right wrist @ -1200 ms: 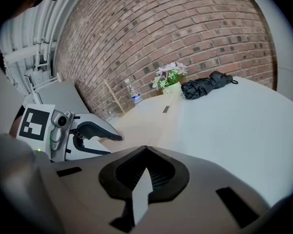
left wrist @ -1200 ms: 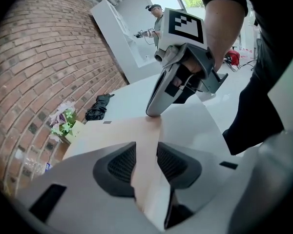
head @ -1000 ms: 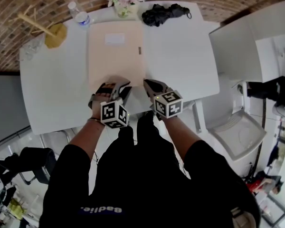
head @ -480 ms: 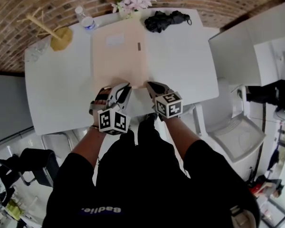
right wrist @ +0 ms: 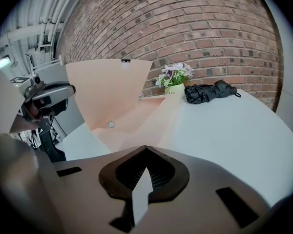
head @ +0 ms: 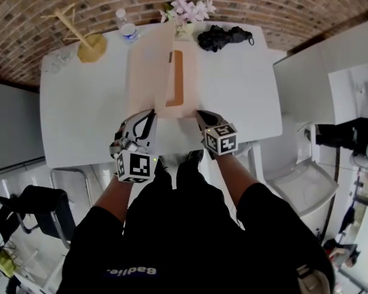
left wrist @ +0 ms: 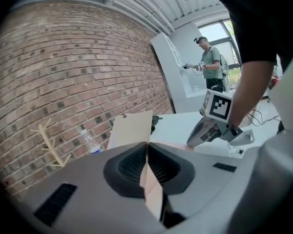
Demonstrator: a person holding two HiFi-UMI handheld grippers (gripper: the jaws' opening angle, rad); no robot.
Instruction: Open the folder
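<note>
A pale peach folder lies on the white table. Its cover stands lifted off the lower leaf, hinged along the left side. My left gripper holds the cover's near edge. In the left gripper view its jaws are closing, with the peach sheet pinched between the pads. My right gripper sits at the folder's near right corner. The right gripper view shows it shut on a pale sheet edge, the raised cover ahead of it and the left gripper to its left.
At the table's far edge stand a flower pot, a black folded umbrella, a water bottle and a wooden stand. Another white desk and a chair are to the right. A person stands far off.
The folder's cover went from lying flat to standing raised. My left gripper rose with it, rolled and drew back toward me. The right gripper stayed put.
</note>
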